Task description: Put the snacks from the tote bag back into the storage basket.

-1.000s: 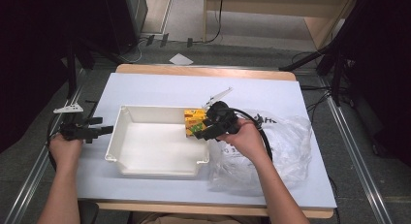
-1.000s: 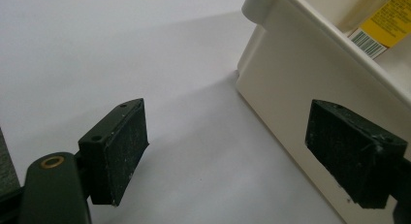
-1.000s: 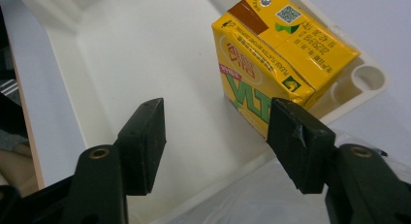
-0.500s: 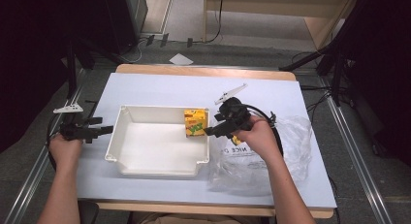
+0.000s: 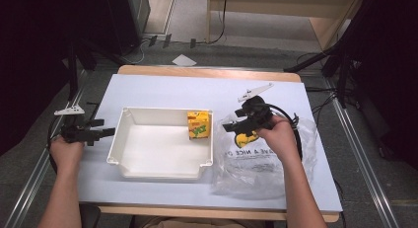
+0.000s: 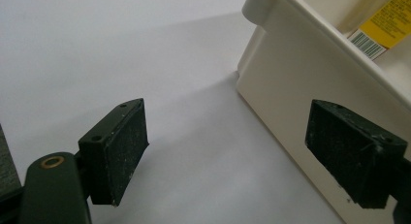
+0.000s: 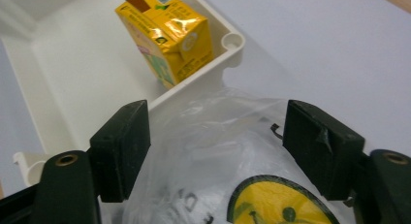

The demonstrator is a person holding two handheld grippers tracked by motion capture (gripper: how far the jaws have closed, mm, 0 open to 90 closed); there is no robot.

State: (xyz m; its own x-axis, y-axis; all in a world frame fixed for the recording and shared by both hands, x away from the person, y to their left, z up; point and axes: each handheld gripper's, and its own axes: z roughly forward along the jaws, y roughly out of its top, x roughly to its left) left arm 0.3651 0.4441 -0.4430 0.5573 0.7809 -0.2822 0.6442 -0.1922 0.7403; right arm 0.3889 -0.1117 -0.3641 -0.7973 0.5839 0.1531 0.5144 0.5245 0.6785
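Note:
A yellow juice carton [image 5: 198, 125] stands upright in the far right corner of a white tray [image 5: 162, 110]. My right gripper [image 5: 227, 127] hovers just right of the tray, over a clear plastic bag [image 5: 268, 161] with a yellow smiley print. Its jaws have just been opening and hold nothing. In the right gripper view the gripper [image 7: 215, 146] is open above the bag [image 7: 218, 190], with the carton [image 7: 165, 40] behind the tray's rim [image 7: 233, 40]. My left gripper [image 5: 106, 133] rests open on the table left of the tray. In the left gripper view the gripper [image 6: 228, 156] faces the tray's wall [image 6: 300, 73].
The tray and bag lie on a pale blue-white tabletop [image 5: 172, 90] with a wooden edge at the back. The right gripper's cable [image 5: 291, 120] loops over the bag. Dark stands and cables are on the floor around the table.
My right gripper has let go of the carton and moved right, out of the tray to above the bag. The carton stays standing in the tray. The left hand has not moved.

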